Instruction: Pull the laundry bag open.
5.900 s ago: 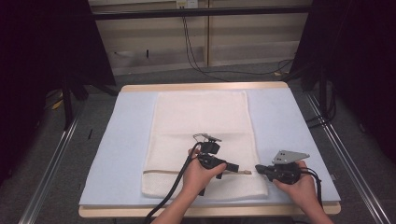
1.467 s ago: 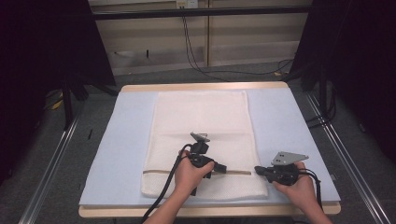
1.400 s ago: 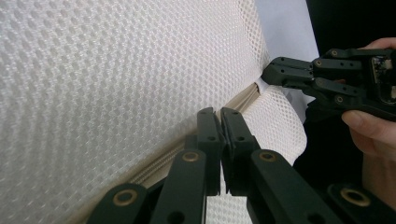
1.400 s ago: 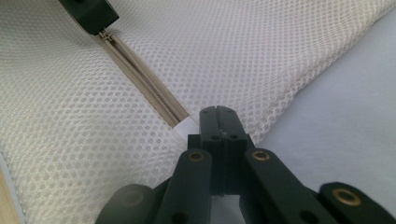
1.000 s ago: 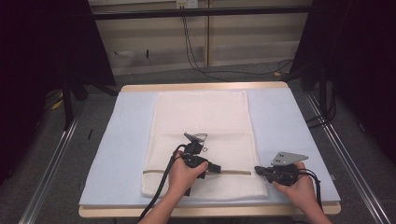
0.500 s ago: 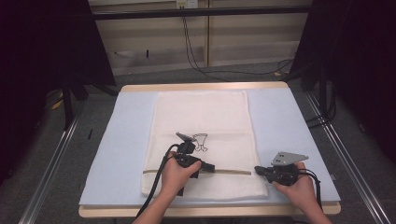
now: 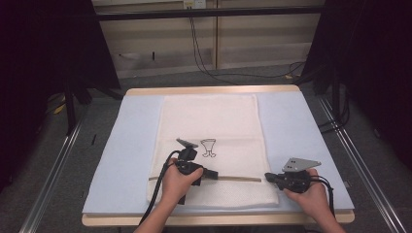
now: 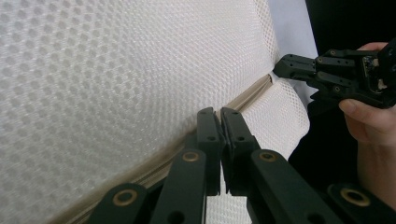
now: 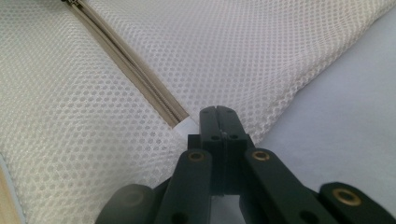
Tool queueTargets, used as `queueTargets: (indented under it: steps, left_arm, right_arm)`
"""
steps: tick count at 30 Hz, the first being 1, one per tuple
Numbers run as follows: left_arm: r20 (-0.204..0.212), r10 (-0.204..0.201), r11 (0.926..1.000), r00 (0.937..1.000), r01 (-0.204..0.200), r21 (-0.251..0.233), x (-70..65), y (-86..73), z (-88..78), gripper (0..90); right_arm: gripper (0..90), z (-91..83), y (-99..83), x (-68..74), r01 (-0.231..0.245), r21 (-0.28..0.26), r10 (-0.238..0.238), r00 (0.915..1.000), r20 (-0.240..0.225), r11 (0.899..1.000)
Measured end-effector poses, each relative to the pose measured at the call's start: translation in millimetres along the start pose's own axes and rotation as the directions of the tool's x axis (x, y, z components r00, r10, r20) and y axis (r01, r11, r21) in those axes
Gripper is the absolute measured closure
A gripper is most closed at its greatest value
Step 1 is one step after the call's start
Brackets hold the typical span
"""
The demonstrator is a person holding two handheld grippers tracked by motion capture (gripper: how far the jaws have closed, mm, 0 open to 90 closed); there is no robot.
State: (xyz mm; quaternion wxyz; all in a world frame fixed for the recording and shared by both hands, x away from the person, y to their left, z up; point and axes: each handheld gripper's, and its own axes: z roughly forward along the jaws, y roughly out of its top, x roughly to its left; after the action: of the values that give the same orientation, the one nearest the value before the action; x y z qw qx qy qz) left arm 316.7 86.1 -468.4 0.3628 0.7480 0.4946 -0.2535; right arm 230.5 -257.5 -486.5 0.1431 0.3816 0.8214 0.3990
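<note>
- A white mesh bag (image 7: pixel 210 145) was laid flat on the pale blue mat (image 7: pixel 301 131) of the table (image 7: pixel 214 90), near the middle and reaching toward the 6 o'clock edge in the high view.
- A beige zipper (image 7: pixel 238 178) was seen across the lower part of the bag, running from 9 o'clock to 3 o'clock; a small black drawing (image 7: pixel 209 147) was printed just above it, toward 12 o'clock.
- The left gripper (image 7: pixel 212 174) was held in the left hand (image 7: pixel 176 182) over the zipper line, pointing toward 3 o'clock — its jaws were pressed together with no gap. In the left gripper view the left gripper (image 8: pixel 219 122) was seen closed right at the zipper (image 8: pixel 159 163); whether the slider was pinched between the jaws could not be told.
- The right gripper (image 7: pixel 267 177) was held in the right hand (image 7: pixel 311 196) at the bag's 3 o'clock edge, pointing toward 9 o'clock, just beside the zipper's end.
- In the right gripper view the right gripper (image 9: pixel 219 122) was seen with jaws fully together, and the white tab (image 9: pixel 186 126) at the end of the zipper (image 9: pixel 135 70) was touching them at about 10 o'clock — a grip on the fabric could not be confirmed.
- In the left gripper view the right gripper (image 8: pixel 286 67) was visible at 2 o'clock, its tip against the mesh edge.
</note>
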Motion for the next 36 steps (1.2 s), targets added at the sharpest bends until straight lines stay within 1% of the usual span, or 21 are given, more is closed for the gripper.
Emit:
queueTargets:
  steps: [1,2,3,4,5,8,10,11,12,13,16,17,19,21,22,25,27,29,31,34,36]
  left_arm:
    - [-0.012,0.004,1.0000,0.9999,-0.004,-0.008,-0.3,-0.2,-0.3,87.4]
    - [-0.012,0.011,0.9999,0.9999,-0.011,0.001,0.1,-0.3,-1.1,87.4]
    - [0.005,0.004,1.0000,1.0000,-0.004,-0.003,-0.8,-1.1,-0.5,87.4]
    - [0.000,0.007,1.0000,1.0000,-0.007,-0.006,-0.8,-1.5,-0.9,87.3]
    - [0.006,0.002,0.9999,1.0000,-0.002,-0.012,-1.7,-1.9,-0.7,87.4]
    - [-0.003,0.013,0.9999,0.9999,-0.013,-0.007,0.0,-2.1,-2.3,87.4]
    - [0.005,-0.001,0.9998,1.0000,0.001,-0.019,1.1,-2.9,-2.5,87.4]
    - [-0.003,0.007,0.9999,1.0000,-0.008,-0.012,2.8,-2.9,-3.8,87.4]
    - [0.001,-0.002,0.9999,1.0000,0.002,-0.017,3.1,-3.6,-4.1,87.4]
    - [0.016,-0.005,0.9998,0.9999,0.005,-0.020,3.8,-3.8,-4.1,87.3]
    - [0.007,-0.007,0.9997,1.0000,0.007,-0.024,3.8,-4.5,-3.2,87.3]
    - [0.006,-0.005,0.9998,1.0000,0.005,-0.020,4.2,-4.4,-3.2,87.4]
    - [0.020,-0.006,0.9999,0.9998,0.006,-0.014,5.5,-4.3,-3.3,87.3]
    - [0.017,-0.002,0.9999,0.9999,0.002,-0.013,6.4,-5.0,-3.2,87.4]
    - [0.016,-0.008,0.9998,0.9998,0.009,-0.016,6.3,-5.5,-3.0,87.4]
    - [0.013,-0.002,0.9999,0.9999,0.002,-0.015,7.8,-5.7,-2.2,87.4]
    - [0.012,-0.007,0.9998,0.9999,0.007,-0.018,7.9,-5.8,-1.7,87.4]
    - [0.020,-0.011,0.9998,0.9997,0.011,-0.018,8.1,-5.9,-2.1,87.4]
    - [0.013,-0.003,0.9998,0.9999,0.003,-0.019,8.0,-6.3,-2.4,87.4]
    - [0.022,-0.001,0.9998,0.9998,0.002,-0.018,8.0,-5.9,-2.6,87.4]
    - [0.028,-0.008,0.9998,0.9996,0.009,-0.020,8.6,-5.7,-3.4,87.4]
  right_arm:
    - [90.0,0.0,0.0,0.1,0.001,0.000,-0.001,1.0000,0.001,1.000]
    - [90.0,0.0,0.0,0.1,0.002,0.000,-0.002,1.0000,0.001,1.000]
    - [90.0,0.0,0.0,0.2,0.004,0.000,-0.004,1.0000,0.002,1.000]
    - [90.0,-0.1,0.0,0.3,0.004,0.001,-0.004,1.0000,0.004,1.000]
    - [90.0,-0.1,0.0,0.3,0.004,0.001,-0.004,1.0000,0.005,1.000]
    - [90.0,0.0,0.0,0.1,0.003,0.000,-0.003,1.0000,0.000,1.000]
    - [90.0,0.0,0.0,0.2,0.000,0.000,0.000,1.0000,0.000,1.000]
    - [90.0,0.0,0.0,0.1,0.001,0.000,-0.001,1.0000,0.000,1.000]
    - [90.0,0.0,0.0,0.1,0.002,0.000,-0.002,1.0000,0.000,1.000]
    - [90.0,0.0,0.0,0.2,0.000,0.000,0.000,1.0000,0.000,1.000]
    - [90.0,0.0,0.0,0.1,0.001,0.000,-0.001,1.0000,0.000,1.000]
    - [90.0,0.0,0.0,0.0,0.000,0.000,0.000,1.0000,0.000,1.000]
    - [90.0,0.0,0.0,0.0,-0.001,0.000,0.001,1.0000,0.000,1.000]
    - [90.0,0.0,0.0,0.1,-0.002,0.000,0.002,1.0000,0.000,1.000]
    - [90.0,0.0,0.0,0.1,-0.002,0.000,0.002,1.0000,0.000,1.000]
    - [90.0,0.0,-0.1,0.0,-0.002,0.000,0.002,1.0000,-0.001,1.000]
    - [90.0,0.0,-0.1,0.1,-0.002,0.000,0.002,1.0000,-0.001,1.000]
    - [90.0,0.1,0.0,-0.2,-0.003,0.000,0.003,1.0000,-0.002,1.000]
    - [90.0,0.1,0.0,-0.4,-0.002,0.000,0.002,1.0000,-0.003,1.000]
    - [90.0,0.0,0.0,-0.3,-0.003,0.000,0.003,1.0000,-0.003,1.000]
    - [90.0,0.1,0.0,-0.1,-0.002,0.000,0.002,1.0000,-0.002,1.000]
